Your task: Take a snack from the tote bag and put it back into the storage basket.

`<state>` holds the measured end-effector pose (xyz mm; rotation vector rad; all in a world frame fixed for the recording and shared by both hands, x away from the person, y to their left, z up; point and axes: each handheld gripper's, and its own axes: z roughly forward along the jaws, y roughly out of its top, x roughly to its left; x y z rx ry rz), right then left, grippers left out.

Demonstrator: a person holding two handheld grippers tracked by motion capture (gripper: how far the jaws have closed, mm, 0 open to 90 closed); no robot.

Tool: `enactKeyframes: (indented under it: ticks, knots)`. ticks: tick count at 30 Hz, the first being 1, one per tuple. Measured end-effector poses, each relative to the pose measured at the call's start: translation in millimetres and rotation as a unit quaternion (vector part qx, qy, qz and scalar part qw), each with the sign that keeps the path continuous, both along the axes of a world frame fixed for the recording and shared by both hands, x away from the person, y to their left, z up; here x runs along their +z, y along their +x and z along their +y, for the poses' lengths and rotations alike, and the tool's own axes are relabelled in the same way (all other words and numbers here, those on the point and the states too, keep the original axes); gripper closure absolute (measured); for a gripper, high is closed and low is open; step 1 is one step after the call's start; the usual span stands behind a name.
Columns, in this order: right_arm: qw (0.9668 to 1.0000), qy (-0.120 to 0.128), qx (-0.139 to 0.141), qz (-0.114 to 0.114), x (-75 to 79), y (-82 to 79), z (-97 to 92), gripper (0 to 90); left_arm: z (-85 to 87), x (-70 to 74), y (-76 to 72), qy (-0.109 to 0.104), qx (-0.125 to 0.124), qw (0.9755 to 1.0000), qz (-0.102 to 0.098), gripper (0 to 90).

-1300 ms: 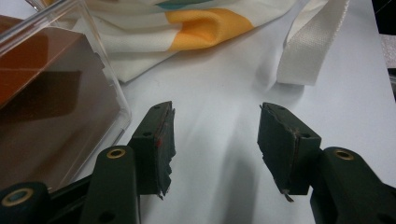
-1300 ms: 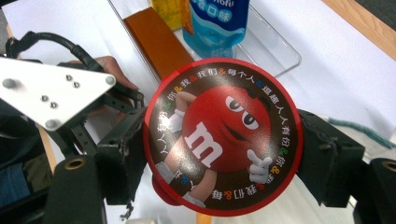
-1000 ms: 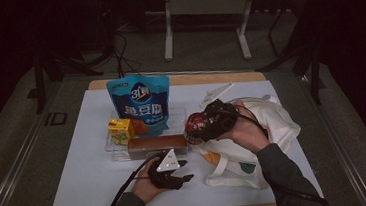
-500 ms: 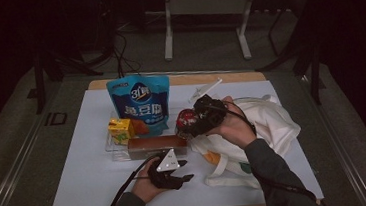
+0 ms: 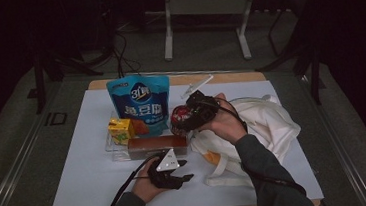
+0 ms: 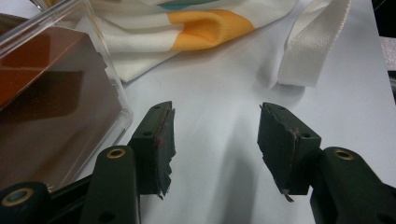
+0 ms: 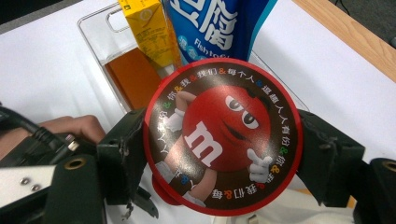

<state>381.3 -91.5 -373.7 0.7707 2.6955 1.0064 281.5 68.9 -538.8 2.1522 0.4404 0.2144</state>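
Observation:
A round red M&M's tin (image 5: 180, 119) hangs just right of the clear tray (image 5: 110, 147), and my right gripper (image 5: 194, 113) is shut on it. In the right gripper view the tin (image 7: 223, 135) sits lid-up between both jaws. The tray holds a blue pouch (image 5: 140, 104), a yellow juice carton (image 5: 121, 129) and a brown box (image 5: 157, 145). My left gripper (image 5: 174, 171) rests on the white table in front of the brown box. Its jaws stand open over bare table with nothing between the fingertips (image 6: 156, 140).
A white tote bag (image 5: 263, 123) with an orange patch lies crumpled on the right half of the table, its strap (image 6: 313, 51) reaching toward the left gripper. A small clear packet (image 5: 197, 86) lies near the back edge. A metal stand (image 5: 203, 11) is on the floor beyond.
The right gripper has carried the tin leftward from above the bag to beside the tray. The left gripper has stayed put.

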Motion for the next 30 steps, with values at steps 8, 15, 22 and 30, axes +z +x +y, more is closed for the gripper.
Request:
enactKeyframes:
  ticks: [8, 15, 22, 30]
  knots:
    - [1.0000, -0.002, -0.007, 0.003, -3.8, 6.0, 6.5, 25.7, 0.3, 0.2, 0.3, 0.000, 0.000, 1.0000, 0.001, 46.2]
    - [0.9998, -0.002, -0.016, 0.007, -5.7, 10.7, 9.4, 25.7, 0.4, 0.1, 0.3, -0.001, 0.000, 1.0000, 0.001, 46.2]
    - [0.9998, -0.004, -0.020, 0.008, -9.1, 14.1, 14.9, 25.7, 0.3, 0.0, -0.1, -0.004, 0.000, 1.0000, 0.001, 46.1]
    - [0.9996, -0.014, -0.024, 0.008, -13.7, 17.5, 21.1, 25.6, 0.1, 0.0, -0.4, -0.003, 0.000, 1.0000, 0.001, 46.2]
